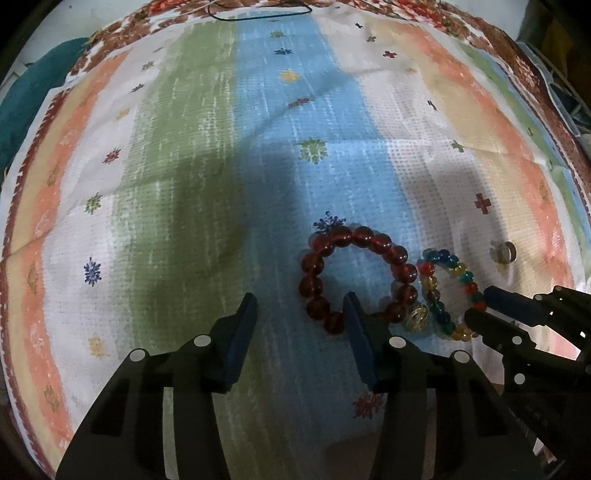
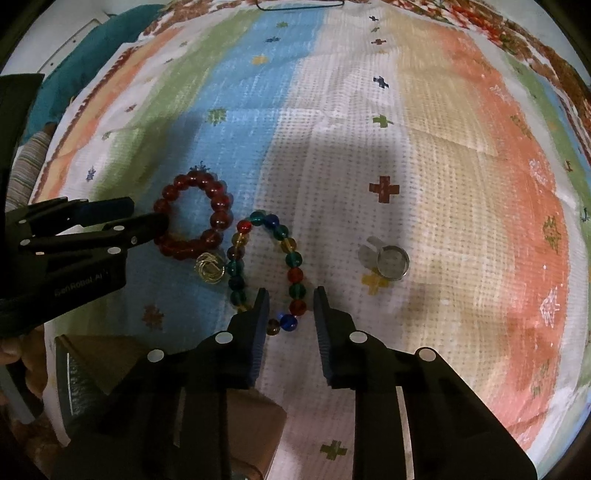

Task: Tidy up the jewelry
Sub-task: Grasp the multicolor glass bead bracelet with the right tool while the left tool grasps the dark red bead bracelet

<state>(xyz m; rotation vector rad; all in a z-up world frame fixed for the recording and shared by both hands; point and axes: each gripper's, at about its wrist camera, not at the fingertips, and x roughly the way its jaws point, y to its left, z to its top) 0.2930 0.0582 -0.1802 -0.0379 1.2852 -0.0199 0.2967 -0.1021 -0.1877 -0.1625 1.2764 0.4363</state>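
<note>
A dark red bead bracelet (image 1: pixel 400 254) (image 2: pixel 219 201) lies on the striped cloth. Beside it lies a multicolour bead bracelet (image 1: pixel 430 286) (image 2: pixel 293 258), with a small gold wire ring (image 1: pixel 419 314) (image 2: pixel 209 273) between them. A clear ring with a round silver face (image 1: pixel 504 252) (image 2: pixel 392 261) lies further right. My left gripper (image 1: pixel 301 308) (image 2: pixel 151 214) is open, its right finger over the red bracelet's near edge. My right gripper (image 2: pixel 290 304) (image 1: pixel 480 304) is open, its fingers either side of the multicolour bracelet's near end.
The striped patterned cloth (image 1: pixel 221 147) (image 2: pixel 461 166) covers the table. A brown cardboard box (image 2: pixel 110 363) sits at the near left edge under the right gripper. Teal fabric (image 1: pixel 33 88) (image 2: pixel 110 40) lies beyond the far left. A dark cord loop (image 1: pixel 258 14) lies at the far edge.
</note>
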